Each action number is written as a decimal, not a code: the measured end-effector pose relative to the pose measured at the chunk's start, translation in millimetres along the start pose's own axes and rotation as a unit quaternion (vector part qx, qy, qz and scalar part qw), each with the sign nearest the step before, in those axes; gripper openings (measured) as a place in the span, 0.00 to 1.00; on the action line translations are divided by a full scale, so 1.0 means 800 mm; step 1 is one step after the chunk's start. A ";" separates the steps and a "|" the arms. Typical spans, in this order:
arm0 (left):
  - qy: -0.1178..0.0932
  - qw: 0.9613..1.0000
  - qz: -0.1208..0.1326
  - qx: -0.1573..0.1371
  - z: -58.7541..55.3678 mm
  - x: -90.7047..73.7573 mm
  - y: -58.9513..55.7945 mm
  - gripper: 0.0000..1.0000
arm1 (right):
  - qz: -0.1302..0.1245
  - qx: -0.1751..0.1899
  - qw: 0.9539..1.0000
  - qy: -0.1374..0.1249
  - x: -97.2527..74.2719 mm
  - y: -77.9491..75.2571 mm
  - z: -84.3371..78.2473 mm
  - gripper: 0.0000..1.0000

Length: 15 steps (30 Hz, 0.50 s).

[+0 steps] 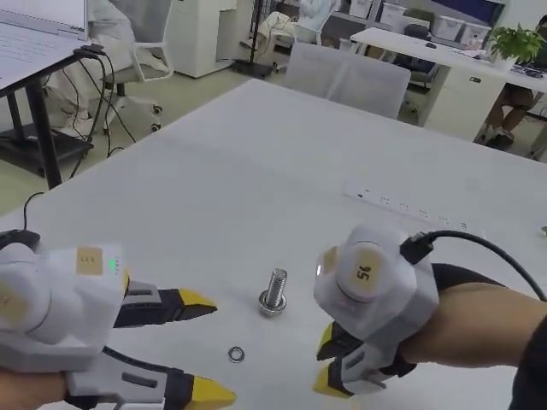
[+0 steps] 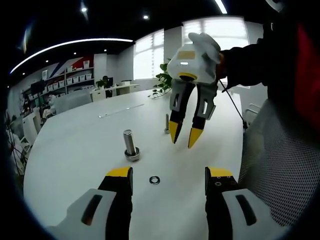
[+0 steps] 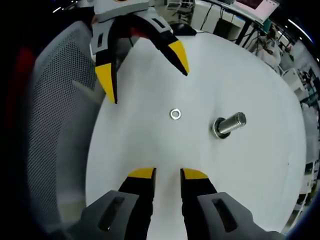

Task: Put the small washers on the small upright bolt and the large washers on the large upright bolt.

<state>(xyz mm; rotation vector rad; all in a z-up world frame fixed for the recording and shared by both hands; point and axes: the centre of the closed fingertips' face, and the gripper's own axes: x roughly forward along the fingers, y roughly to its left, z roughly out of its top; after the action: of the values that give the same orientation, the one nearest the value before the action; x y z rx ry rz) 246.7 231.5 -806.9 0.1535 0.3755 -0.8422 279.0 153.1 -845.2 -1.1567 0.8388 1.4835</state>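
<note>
A large upright bolt (image 1: pixel 273 290) stands on the white table (image 1: pixel 256 171) with a washer around its base. One small washer (image 1: pixel 236 354) lies flat in front of it. My left gripper (image 1: pixel 205 346) sits at the near left, open wide, and the washer (image 2: pixel 154 180) lies just ahead of its jaws. My right gripper (image 1: pixel 328 363) hangs to the right of the bolt with its tips pointing down, narrowly open and holding nothing. A thin small bolt (image 2: pixel 166 123) stands beyond the large bolt (image 2: pixel 131 145). The washer (image 3: pixel 175 114) lies between both grippers.
A white power strip (image 1: pixel 410 205) lies at the table's right side. A grey chair (image 1: pixel 346 77) stands at the far edge, and a mesh chair (image 2: pixel 280 165) is close beside the near edge. Desks and people fill the room behind.
</note>
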 end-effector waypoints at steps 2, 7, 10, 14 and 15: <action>-0.001 1.000 0.001 0.000 0.000 0.000 0.001 0.57 | 0.000 -0.004 1.000 -0.002 0.000 -0.001 0.006 0.21; -0.003 1.000 0.002 0.001 0.002 -0.001 0.002 0.57 | 0.001 -0.013 1.000 -0.006 0.002 -0.005 0.018 0.21; -0.004 1.000 0.003 0.001 0.002 -0.001 0.002 0.57 | 0.003 -0.018 1.000 -0.007 0.003 -0.006 0.026 0.21; -0.005 1.000 0.003 0.001 0.003 -0.001 0.003 0.57 | 0.004 -0.021 1.000 -0.009 0.005 -0.008 0.031 0.21; -0.005 1.000 0.003 0.002 0.003 -0.001 0.003 0.57 | 0.004 -0.022 1.000 -0.009 0.005 -0.008 0.032 0.21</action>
<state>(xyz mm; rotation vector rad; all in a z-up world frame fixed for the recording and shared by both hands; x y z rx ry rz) 248.8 232.9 -804.4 0.1541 0.3644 -0.8370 279.5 179.6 -841.4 -1.1713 0.8027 1.5241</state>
